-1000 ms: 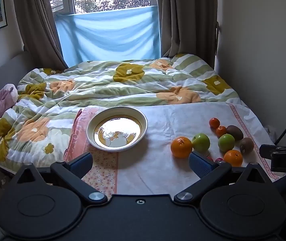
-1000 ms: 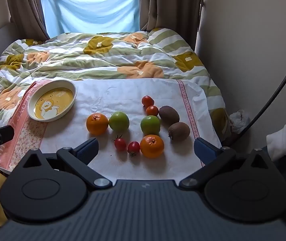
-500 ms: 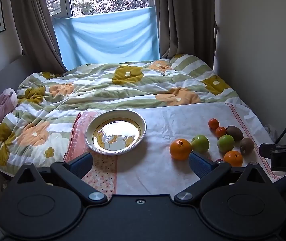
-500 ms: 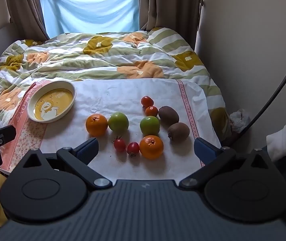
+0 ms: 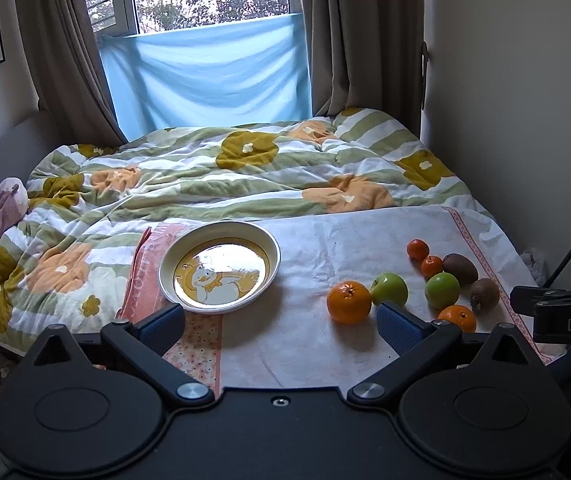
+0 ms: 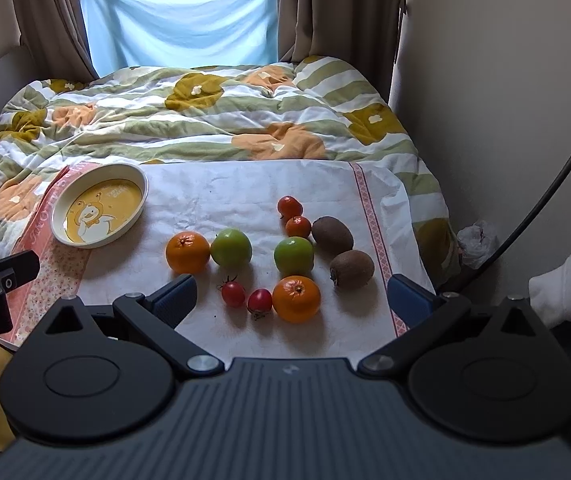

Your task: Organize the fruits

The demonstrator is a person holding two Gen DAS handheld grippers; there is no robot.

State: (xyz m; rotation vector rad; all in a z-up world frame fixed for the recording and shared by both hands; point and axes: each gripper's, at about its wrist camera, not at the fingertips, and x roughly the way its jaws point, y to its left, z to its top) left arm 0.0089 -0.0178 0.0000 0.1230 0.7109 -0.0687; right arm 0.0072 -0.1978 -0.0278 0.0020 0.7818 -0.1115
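A white cloth (image 6: pixel 245 196) covers the near end of a bed, and every fruit lies on it. At the cloth's left edge sits a shallow yellow plate (image 6: pixel 138 184) with a duck picture, holding nothing. To the right of the plate, 1 orange (image 6: pixel 187 252) touches a green apple (image 6: pixel 231 247). Further from the plate, a second green apple (image 6: pixel 293 256) lies beside 2 kiwis (image 6: pixel 332 234) (image 6: pixel 352 269), with 2 small tangerines (image 6: pixel 289 207) (image 6: pixel 298 227) just behind it and a second orange (image 6: pixel 296 299) just in front. 2 cherry tomatoes (image 6: pixel 233 293) (image 6: pixel 259 301) lie side by side between the 2 oranges, on the near side.

The left gripper (image 5: pixel 281 322) hovers over the near part of the cloth in front of the plate, jaws spread wide and holding nothing. The right gripper (image 6: pixel 291 300) hangs over the near side of the fruit cluster, well right of the plate, jaws likewise spread and bare. A white sleeve (image 6: pixel 565 292) shows at the far right of the right wrist view.
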